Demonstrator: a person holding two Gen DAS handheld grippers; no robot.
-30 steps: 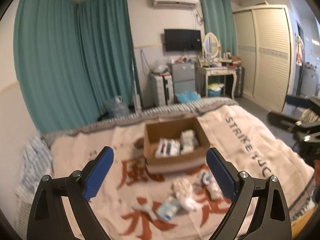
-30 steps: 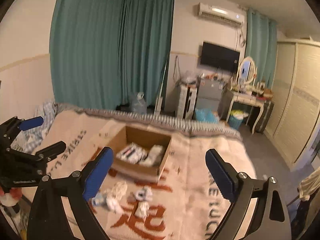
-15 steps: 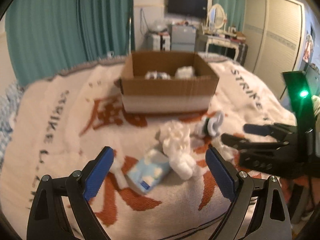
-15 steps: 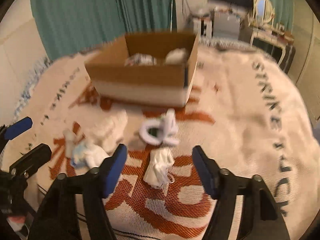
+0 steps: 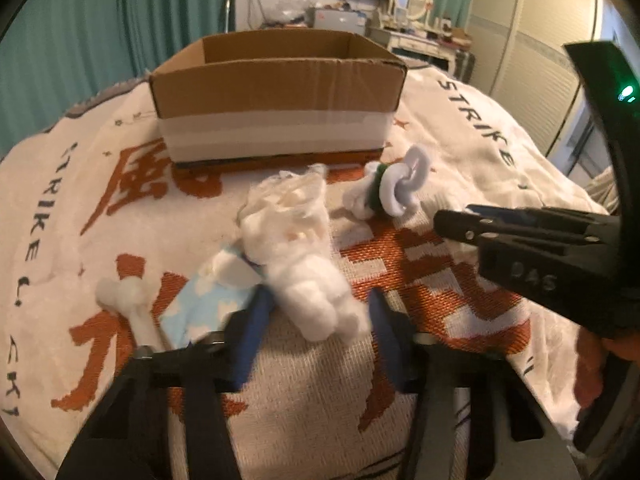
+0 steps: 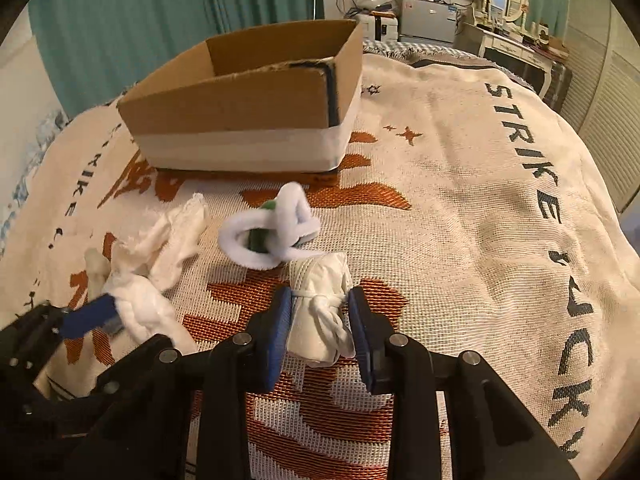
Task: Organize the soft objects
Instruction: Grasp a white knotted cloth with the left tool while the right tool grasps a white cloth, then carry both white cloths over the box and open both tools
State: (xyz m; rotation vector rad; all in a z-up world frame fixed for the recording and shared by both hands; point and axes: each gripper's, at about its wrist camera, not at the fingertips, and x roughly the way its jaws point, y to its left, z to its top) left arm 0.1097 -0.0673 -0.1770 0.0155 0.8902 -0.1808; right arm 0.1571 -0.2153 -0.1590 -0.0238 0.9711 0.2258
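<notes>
Flanking white bundle [image 6: 320,320], seemingly touching.

1. The cardboard box [image 6: 248,120] sits on the bedspread [image 6: 460,208], toward its far edge.
2. Before it lie the looped toy [image 6: 272,236] and the fluffy wad [image 5: 296,248].
3. The tied bundle [image 6: 320,312] lies nearest, behind the toy's near side.

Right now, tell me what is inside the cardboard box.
Only bare brown inner walls of the cardboard box show in both wrist views. Its near wall hides the floor and any contents, so from these low angles I cannot tell what it holds.
</notes>
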